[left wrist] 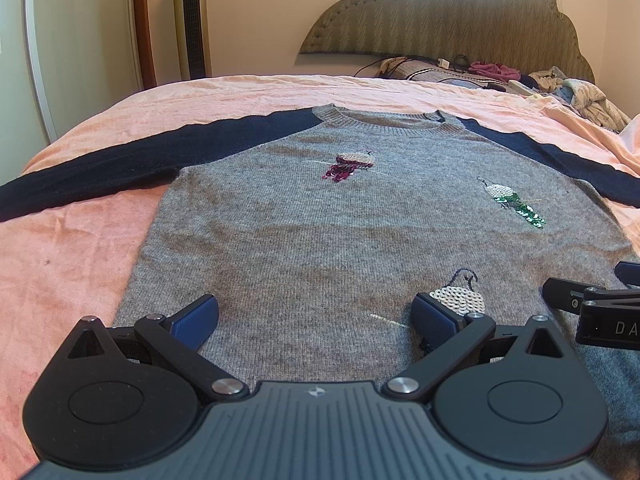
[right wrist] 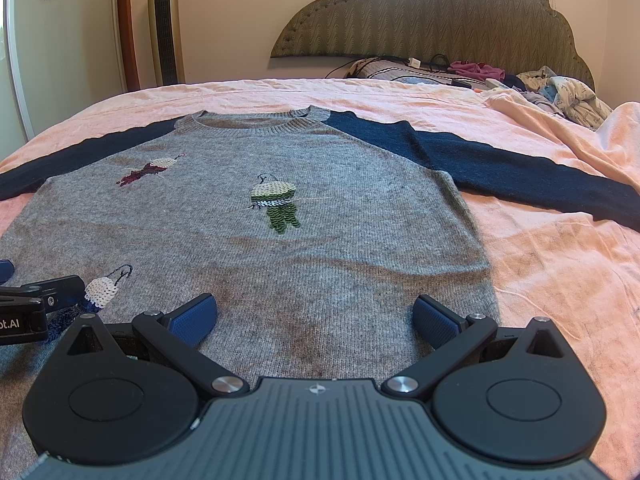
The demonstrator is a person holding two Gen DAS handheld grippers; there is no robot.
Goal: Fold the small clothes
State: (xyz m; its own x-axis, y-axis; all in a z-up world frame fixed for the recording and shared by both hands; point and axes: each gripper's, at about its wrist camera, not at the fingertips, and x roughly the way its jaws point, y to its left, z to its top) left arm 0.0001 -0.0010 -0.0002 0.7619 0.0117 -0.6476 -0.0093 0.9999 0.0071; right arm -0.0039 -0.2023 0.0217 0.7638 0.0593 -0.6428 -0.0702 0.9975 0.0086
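Observation:
A grey knit sweater [left wrist: 320, 224] with dark navy sleeves lies flat, front up, on a pink bedsheet [left wrist: 80, 248]. It has three sequin motifs. Its sleeves spread out to both sides. My left gripper [left wrist: 316, 316] is open, low over the sweater's lower left part, holding nothing. My right gripper [right wrist: 316, 316] is open, low over the sweater's [right wrist: 280, 248] lower right part, holding nothing. The right gripper shows at the right edge of the left wrist view [left wrist: 592, 308]; the left gripper shows at the left edge of the right wrist view [right wrist: 36, 304].
A padded headboard [left wrist: 448, 20] stands at the far end. Pillows, cables and a pile of clothes [left wrist: 568, 92] lie beneath it at the far right. A tower fan [left wrist: 192, 20] and a door stand beyond the bed at the left. The pink sheet [right wrist: 560, 264] is rumpled at the right.

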